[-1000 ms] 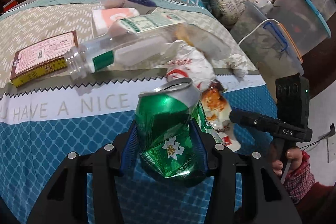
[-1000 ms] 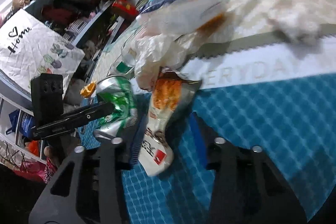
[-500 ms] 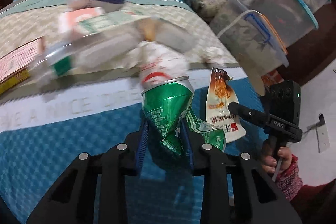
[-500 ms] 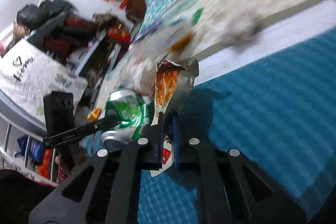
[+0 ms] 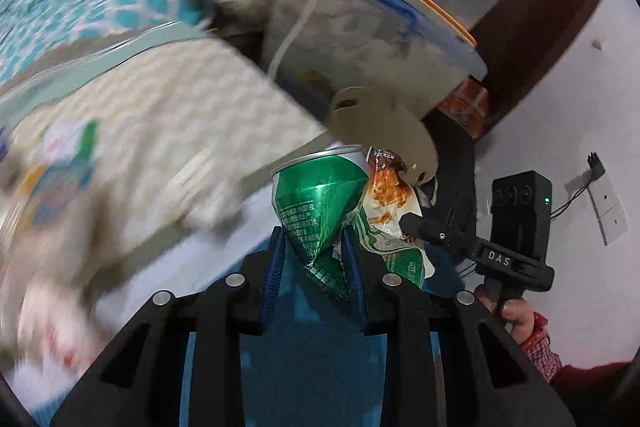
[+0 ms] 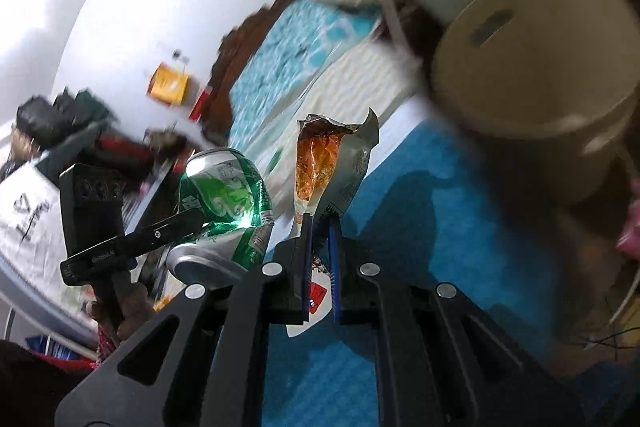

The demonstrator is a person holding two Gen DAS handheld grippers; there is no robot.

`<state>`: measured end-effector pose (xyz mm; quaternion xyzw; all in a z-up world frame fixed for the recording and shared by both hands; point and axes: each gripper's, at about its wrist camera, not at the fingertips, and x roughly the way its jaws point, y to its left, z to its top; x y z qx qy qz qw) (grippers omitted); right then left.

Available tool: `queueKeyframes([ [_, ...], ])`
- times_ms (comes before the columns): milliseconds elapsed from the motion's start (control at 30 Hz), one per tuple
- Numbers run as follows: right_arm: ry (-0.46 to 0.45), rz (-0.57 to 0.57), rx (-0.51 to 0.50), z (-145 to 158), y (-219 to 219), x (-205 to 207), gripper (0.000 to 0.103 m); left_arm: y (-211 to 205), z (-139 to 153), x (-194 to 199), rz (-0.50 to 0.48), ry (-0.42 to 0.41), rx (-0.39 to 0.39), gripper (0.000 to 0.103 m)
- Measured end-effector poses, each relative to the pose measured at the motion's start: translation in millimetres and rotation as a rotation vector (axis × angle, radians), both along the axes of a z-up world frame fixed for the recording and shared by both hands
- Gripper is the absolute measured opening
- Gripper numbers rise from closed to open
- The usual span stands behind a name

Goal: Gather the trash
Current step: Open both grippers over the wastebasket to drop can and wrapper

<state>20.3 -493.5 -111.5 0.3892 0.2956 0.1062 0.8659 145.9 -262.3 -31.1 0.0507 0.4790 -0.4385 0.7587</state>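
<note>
Can [image 5: 320, 215] is crushed and pinched narrow in your left gripper [image 5: 314, 267]; right gripper [image 6: 320, 259] is clamped flat on the wrapper [image 6: 332, 163]. Both are in the air just short of the bin [image 6: 532, 67], wrapper nearer its lid. Risk: the dented can twists out of the pads, or the floppy wrapper catches the lid and misses the opening.

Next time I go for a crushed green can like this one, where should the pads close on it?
On the crumpled waist of the crushed green can, approaching from the base end. The dent narrows it there, giving flattened faces, where the left hand-held gripper holds it now.
</note>
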Motion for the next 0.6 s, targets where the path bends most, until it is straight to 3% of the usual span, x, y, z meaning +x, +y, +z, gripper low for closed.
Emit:
queueKeyframes([
  [133,-0.001,-0.142,-0.056,7.8,-66.0,-7.1,0.010,-75.1,0.8,18.8,-0.065,-0.050,0.022,0.027],
  [233,0.038,-0.268,-0.167,18.4,-106.9,-2.7,0.010,-130.7,-2.4,31.4,-0.089,-0.075,0.043,0.027],
  [333,0.088,-0.327,-0.259,23.8,-123.3,7.6,0.013,-176.4,-10.9,34.5,-0.116,-0.106,0.073,0.031],
  [400,0.133,-0.340,-0.306,21.0,-132.7,18.0,0.015,-201.5,-19.8,34.4,-0.128,-0.126,0.111,0.068],
  [467,0.144,-0.350,-0.299,17.5,-138.6,20.6,0.043,-213.2,-27.9,34.0,-0.113,-0.155,0.141,0.069],
  [500,0.140,-0.371,-0.296,17.0,-139.3,19.2,0.078,-214.6,-29.2,34.1,-0.111,-0.153,0.148,0.068],
  [533,0.121,-0.393,-0.298,19.6,-140.1,11.5,0.082,-212.5,-28.5,34.8,-0.099,-0.145,0.150,0.068],
  [600,0.077,-0.405,-0.325,28.9,-139.1,6.8,0.078,-196.8,-18.8,34.6,-0.080,-0.123,0.099,0.068],
])
